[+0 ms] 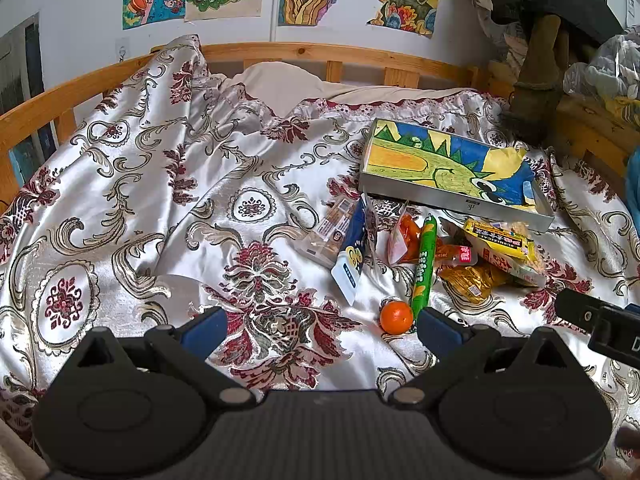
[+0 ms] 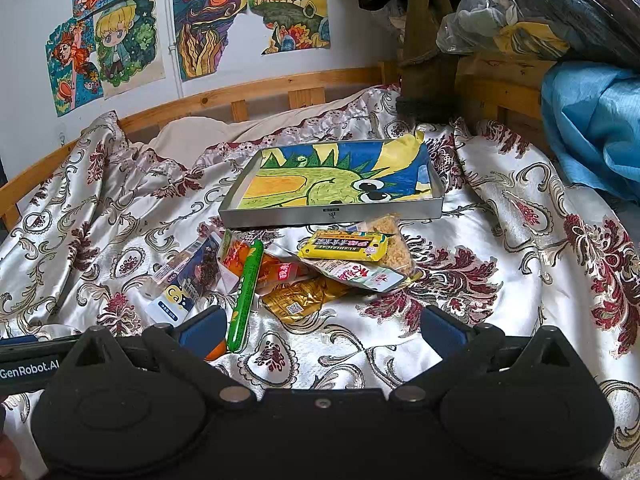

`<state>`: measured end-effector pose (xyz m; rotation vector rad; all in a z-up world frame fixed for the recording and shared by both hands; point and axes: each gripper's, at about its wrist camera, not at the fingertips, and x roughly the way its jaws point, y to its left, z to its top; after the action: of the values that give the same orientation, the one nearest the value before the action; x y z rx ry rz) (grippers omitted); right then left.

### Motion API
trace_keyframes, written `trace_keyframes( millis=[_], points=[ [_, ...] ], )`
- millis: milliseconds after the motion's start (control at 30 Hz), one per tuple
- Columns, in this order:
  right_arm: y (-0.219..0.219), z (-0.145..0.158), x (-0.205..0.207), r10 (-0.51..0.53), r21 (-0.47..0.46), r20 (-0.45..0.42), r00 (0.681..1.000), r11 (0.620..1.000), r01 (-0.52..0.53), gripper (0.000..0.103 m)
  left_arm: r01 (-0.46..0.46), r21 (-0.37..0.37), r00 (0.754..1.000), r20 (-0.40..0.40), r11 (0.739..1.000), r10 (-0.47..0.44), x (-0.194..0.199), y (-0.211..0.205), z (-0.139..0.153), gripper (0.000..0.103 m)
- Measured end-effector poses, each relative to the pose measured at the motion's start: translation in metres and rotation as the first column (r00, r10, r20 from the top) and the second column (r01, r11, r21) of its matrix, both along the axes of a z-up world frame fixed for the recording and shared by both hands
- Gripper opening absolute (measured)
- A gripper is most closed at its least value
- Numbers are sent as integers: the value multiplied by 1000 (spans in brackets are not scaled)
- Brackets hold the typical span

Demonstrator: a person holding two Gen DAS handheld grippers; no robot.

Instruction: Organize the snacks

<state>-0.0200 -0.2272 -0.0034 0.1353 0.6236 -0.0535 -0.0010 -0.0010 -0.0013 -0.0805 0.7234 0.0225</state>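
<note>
A metal tray (image 1: pixel 436 196) (image 2: pixel 332 216), lined with a dinosaur drawing, lies on the bed. In front of it is a pile of snacks: a green sausage stick (image 1: pixel 423 268) (image 2: pixel 245 292), a small orange (image 1: pixel 396 317), a blue-white packet (image 1: pixel 352 256) (image 2: pixel 180 284), a yellow packet (image 1: pixel 500 238) (image 2: pixel 344 246), a gold packet (image 1: pixel 472 280) (image 2: pixel 300 298) and orange-red packets (image 1: pixel 408 236). My left gripper (image 1: pixel 320 326) is open and empty, left of the orange. My right gripper (image 2: pixel 322 326) is open and empty, just short of the pile.
The bed has a patterned satin cover (image 1: pixel 160 200) and a wooden rail (image 1: pixel 280 50). Bags and clothes (image 2: pixel 540 12) are piled at the right. A blue cloth (image 2: pixel 592 128) hangs at the right edge. The right gripper's body (image 1: pixel 600 320) shows in the left wrist view.
</note>
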Motion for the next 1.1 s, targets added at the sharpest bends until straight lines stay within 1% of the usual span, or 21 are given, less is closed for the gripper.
trace_keyframes(
  millis=[133,267,300,333,433,533,600,667,800,967,1033,1100],
  points=[
    [0,0,0,0,0,0,1000,1000,0,102,-2,0,1000,-3,1000,2,0,2,0,103],
    [0,4,0,-7,-8,-1,1000,1000,7,102,0,-2,1000,-29,1000,0,2,1,-2,103],
    [0,7,-1,-8,-12,11,1000,1000,8,102,-4,1,999,-36,1000,4,3,0,-3,103],
    [5,0,-3,-4,-16,25,1000,1000,5,102,-8,3,999,-32,1000,8,3,0,-2,103],
    [7,6,-8,-1,-18,63,998,1000,2,102,0,7,999,-39,1000,0,6,-1,4,103],
    [2,13,-6,16,15,79,997,1000,-17,102,4,26,999,-33,1000,-3,11,-1,13,103],
    [-1,17,1,28,46,69,997,998,-31,102,10,38,999,-47,999,-8,17,-1,18,103],
    [-2,16,6,31,56,57,998,998,-35,102,39,60,998,-56,997,-35,26,0,23,103],
    [-2,12,21,56,67,18,998,996,-57,102,131,111,990,-73,985,-123,49,3,27,103],
    [8,-8,49,116,88,-61,991,990,-110,102,226,130,970,-126,965,-210,88,4,18,103],
    [13,-17,61,144,103,-86,986,985,-135,102,242,129,965,-134,962,-225,102,5,11,103],
    [16,-25,73,191,127,-104,976,976,-177,102,254,113,961,-141,961,-238,115,7,2,103]
  ],
)
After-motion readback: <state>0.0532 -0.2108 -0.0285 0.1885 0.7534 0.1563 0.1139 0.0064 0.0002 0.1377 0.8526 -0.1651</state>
